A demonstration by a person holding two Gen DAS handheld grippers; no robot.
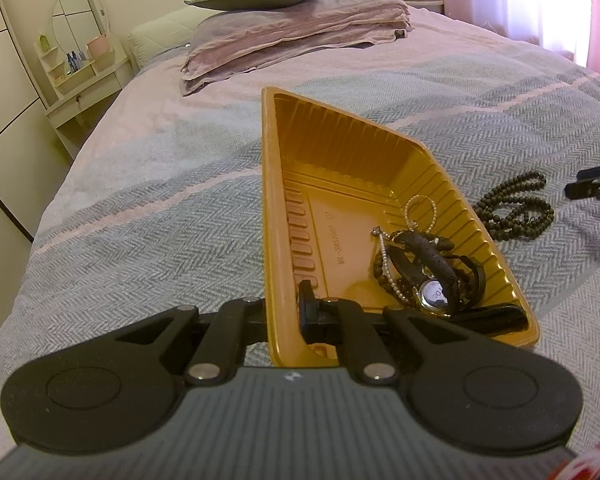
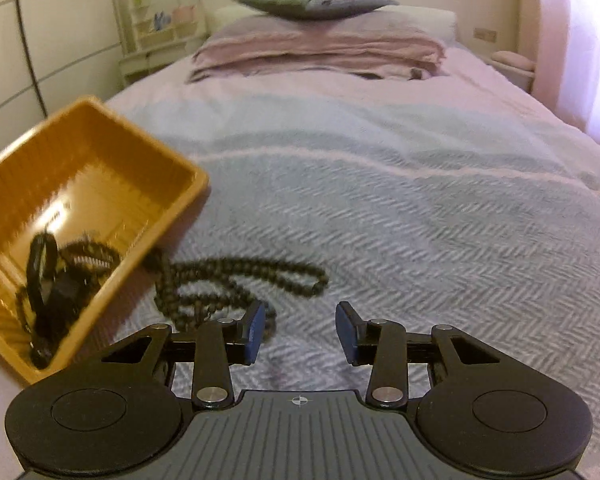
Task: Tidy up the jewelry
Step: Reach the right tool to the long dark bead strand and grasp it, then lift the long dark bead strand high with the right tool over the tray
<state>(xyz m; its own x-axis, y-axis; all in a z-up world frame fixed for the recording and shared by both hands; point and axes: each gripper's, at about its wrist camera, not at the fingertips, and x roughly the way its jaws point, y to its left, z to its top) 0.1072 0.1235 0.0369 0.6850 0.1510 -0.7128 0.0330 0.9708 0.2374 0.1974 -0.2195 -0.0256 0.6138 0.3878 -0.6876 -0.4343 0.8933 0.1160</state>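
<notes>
The dark bead necklace point(image 2: 236, 284) lies coiled on the bed point(image 2: 420, 220), just beside the gold tray point(image 2: 100, 152) at its three o'clock. My right hand-held gripper point(image 2: 300, 330) hangs near the coil's five o'clock, jaws partly apart with nothing between them, lined up, I judge, to pick it up. My left hand-held gripper point(image 1: 288, 316) pinches the tray's near wall, tilting it so the watch point(image 1: 434, 292) and bracelets point(image 1: 420, 248) already inside stay gathered at one end.

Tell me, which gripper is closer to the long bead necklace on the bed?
Right. The right gripper hovers open just beside the bead necklace; the left gripper clamps the gold tray's far rim.
</notes>
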